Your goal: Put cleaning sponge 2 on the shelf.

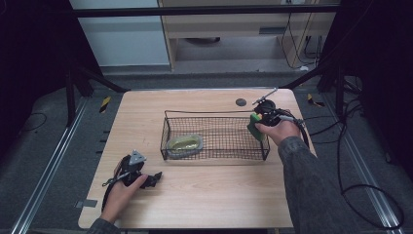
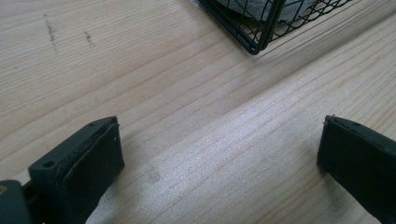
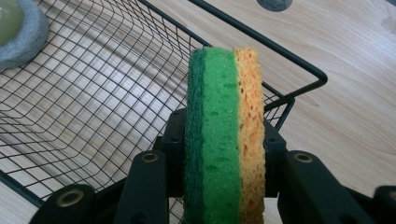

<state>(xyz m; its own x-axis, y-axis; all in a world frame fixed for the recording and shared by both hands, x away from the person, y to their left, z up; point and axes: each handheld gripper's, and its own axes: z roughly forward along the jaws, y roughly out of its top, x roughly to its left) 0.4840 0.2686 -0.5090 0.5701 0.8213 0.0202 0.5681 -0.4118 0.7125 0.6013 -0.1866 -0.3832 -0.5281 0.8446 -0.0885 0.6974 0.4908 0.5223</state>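
Left gripper rests low on the wooden table near front-left, w/ its 2 jaws spread wide apart, nothing btwn them but bare wood. Just right of it sits the black wire basket, mid-table. Inside, at its left end, lies a grey dish w/ yellowish-green contents. At basket's right end, right gripper is clamped on a green-and-orange sponge, held edge-up over the rim.
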